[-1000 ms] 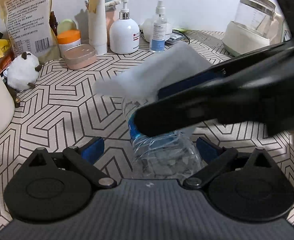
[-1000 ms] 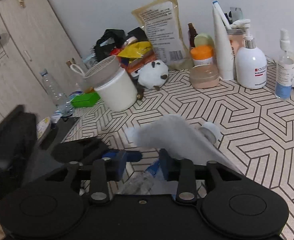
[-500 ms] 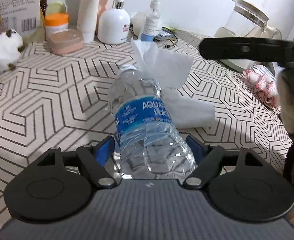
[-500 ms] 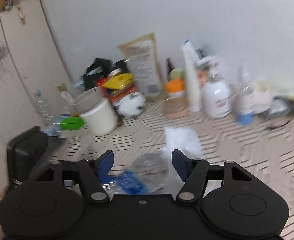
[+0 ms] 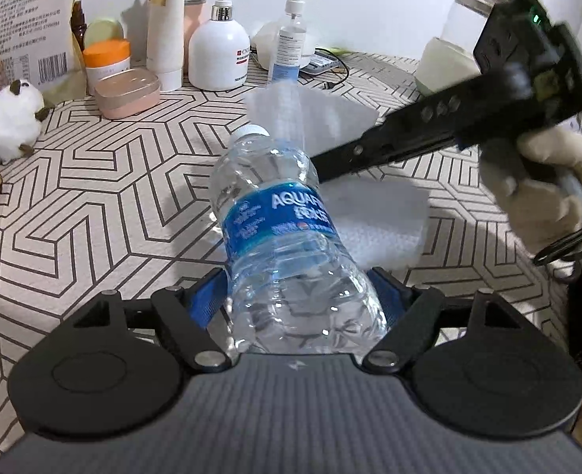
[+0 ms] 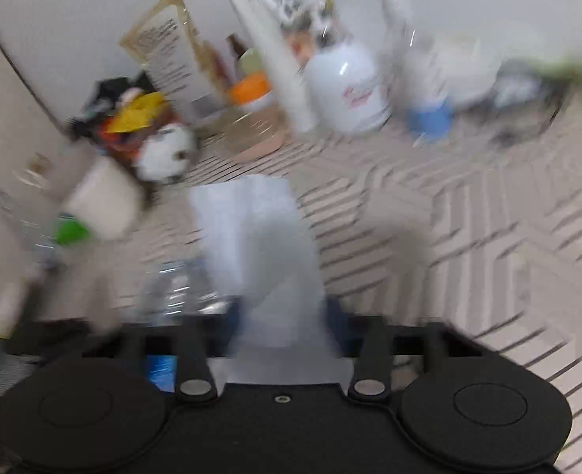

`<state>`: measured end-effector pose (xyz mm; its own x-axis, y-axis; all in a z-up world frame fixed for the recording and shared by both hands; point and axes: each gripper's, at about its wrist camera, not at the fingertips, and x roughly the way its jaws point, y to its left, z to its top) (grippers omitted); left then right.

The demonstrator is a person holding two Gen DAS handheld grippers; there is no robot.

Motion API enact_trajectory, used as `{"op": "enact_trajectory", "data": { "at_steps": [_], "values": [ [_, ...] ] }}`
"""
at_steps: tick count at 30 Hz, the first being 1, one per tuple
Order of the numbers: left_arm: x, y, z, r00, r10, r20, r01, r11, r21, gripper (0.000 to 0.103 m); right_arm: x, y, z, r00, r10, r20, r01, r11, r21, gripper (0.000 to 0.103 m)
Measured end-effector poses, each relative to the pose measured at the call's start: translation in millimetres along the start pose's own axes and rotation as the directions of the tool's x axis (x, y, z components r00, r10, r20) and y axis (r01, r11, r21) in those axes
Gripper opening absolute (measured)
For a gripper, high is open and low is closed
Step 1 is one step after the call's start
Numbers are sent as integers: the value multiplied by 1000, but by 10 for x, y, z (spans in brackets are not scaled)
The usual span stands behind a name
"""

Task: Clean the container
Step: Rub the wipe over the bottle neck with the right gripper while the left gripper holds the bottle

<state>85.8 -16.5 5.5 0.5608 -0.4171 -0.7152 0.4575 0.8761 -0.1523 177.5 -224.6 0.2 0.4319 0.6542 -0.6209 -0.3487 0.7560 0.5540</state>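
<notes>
My left gripper [image 5: 296, 296] is shut on a clear plastic water bottle [image 5: 279, 233] with a blue label and white cap, tilted away from me over the patterned table. My right gripper [image 6: 281, 316] is shut on a white tissue [image 6: 259, 245], which hangs forward between its jaws. In the left wrist view the right gripper [image 5: 322, 162] reaches in from the right, its tip behind the bottle's upper right side, with the tissue [image 5: 330, 118] spread behind and below the bottle. The right wrist view is blurred; the bottle [image 6: 180, 296] shows low and left.
Toiletries line the back wall: a white pump bottle [image 5: 219, 53], a spray bottle [image 5: 289, 45], a pink box [image 5: 127, 93], an orange-lidded jar [image 5: 105, 61], a printed pouch [image 5: 26, 23]. A plush toy [image 5: 10, 124] sits left. A glass kettle [image 5: 452, 51] stands back right.
The right gripper opened and lifted off the bottle half a second ago, and is now back at the bottle's upper right side, shut on the tissue. The left gripper keeps holding the bottle.
</notes>
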Motion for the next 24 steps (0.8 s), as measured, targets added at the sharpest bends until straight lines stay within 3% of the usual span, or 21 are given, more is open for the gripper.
{"op": "enact_trajectory", "data": {
  "at_steps": [1,6,9,17,20,24],
  "values": [
    [-4,-19,-10,1000,13,4,-13,1000,12,74,-16,1,-5,999,34,2,-34,999,13,7],
    [-6,-34,-13,999,35,12,-35,999,14,71,-68,276,-50,995,102,2,-102,992,-72,6],
    [-22,-41,-30,999,47,21,-48,999,13,71,-74,483,-79,996,90,3,-88,984,-155,6],
    [-46,-65,-57,997,72,40,-73,997,27,71,-61,718,-193,988,154,-32,-157,958,-242,7],
    [-47,-60,-65,998,58,38,-59,998,28,71,-71,723,-211,994,108,-18,-109,958,-265,6],
    [-41,-58,-76,998,52,41,-53,998,26,71,-58,569,-199,1000,-20,7,21,964,-264,7]
  ]
}}
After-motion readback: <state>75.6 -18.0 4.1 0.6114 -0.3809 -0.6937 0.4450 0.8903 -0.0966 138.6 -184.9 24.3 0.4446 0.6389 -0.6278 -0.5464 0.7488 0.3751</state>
